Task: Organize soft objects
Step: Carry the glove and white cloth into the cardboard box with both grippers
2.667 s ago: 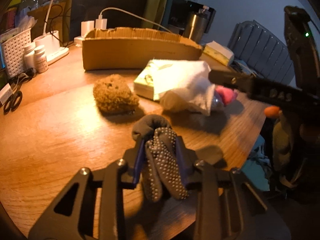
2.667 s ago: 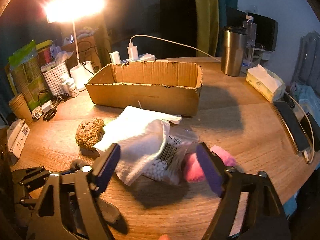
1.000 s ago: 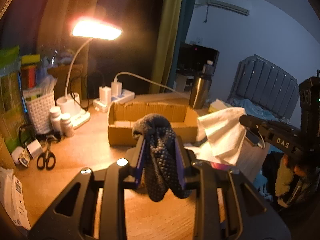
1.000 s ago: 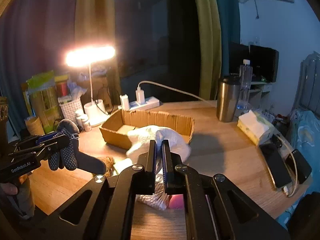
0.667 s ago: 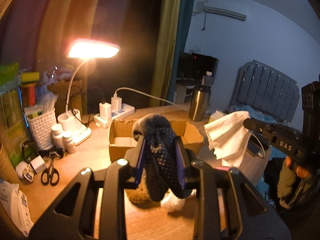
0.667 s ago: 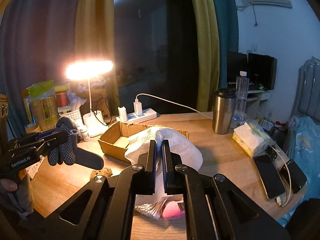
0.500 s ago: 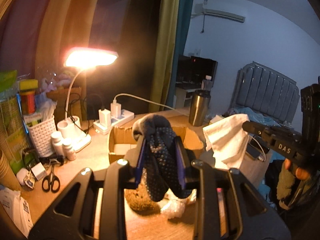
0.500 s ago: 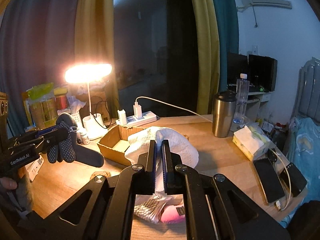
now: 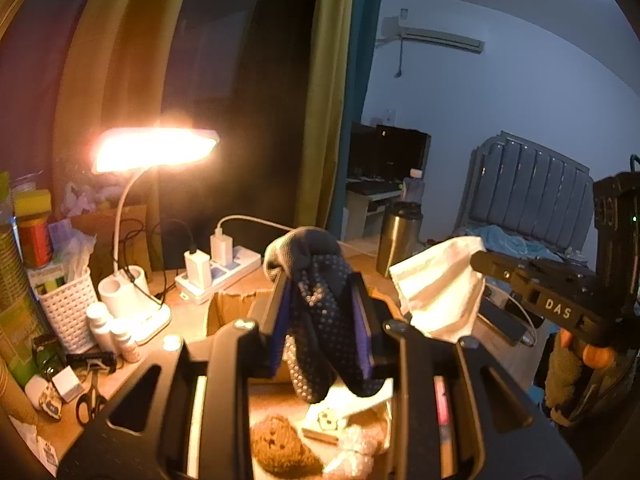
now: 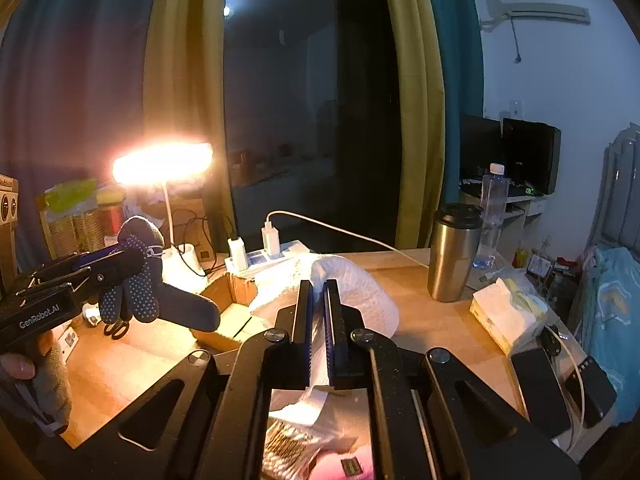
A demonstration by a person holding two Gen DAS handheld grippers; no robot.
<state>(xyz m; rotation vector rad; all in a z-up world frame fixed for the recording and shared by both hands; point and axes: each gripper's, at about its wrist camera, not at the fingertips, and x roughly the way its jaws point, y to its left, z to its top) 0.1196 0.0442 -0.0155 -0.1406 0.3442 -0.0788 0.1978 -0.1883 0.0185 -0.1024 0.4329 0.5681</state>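
Observation:
My left gripper (image 9: 320, 304) is shut on a dark glove with grey grip dots (image 9: 316, 320), held high above the table; the same glove (image 10: 140, 280) hangs at the left of the right wrist view. My right gripper (image 10: 317, 308) is shut on a white cloth (image 10: 352, 292), which droops from its tip at the right in the left wrist view (image 9: 440, 296). An open cardboard box (image 10: 228, 312) sits on the table below and beyond both. A brown sponge (image 9: 280, 448), a bag of cotton swabs (image 10: 288, 452) and a pink soft thing (image 10: 340, 468) lie on the table under the grippers.
A lit desk lamp (image 9: 156, 152), a white basket (image 9: 68, 308), small bottles (image 9: 100, 328) and scissors (image 9: 90, 400) crowd the table's left. A power strip (image 10: 264, 260) lies behind the box. A steel tumbler (image 10: 454, 252), a tissue pack (image 10: 504, 312) and phones (image 10: 536, 388) stand to the right.
Both grippers have risen and moved forward with the glove and the cloth still in their grip. The table and the box now sit lower in both views.

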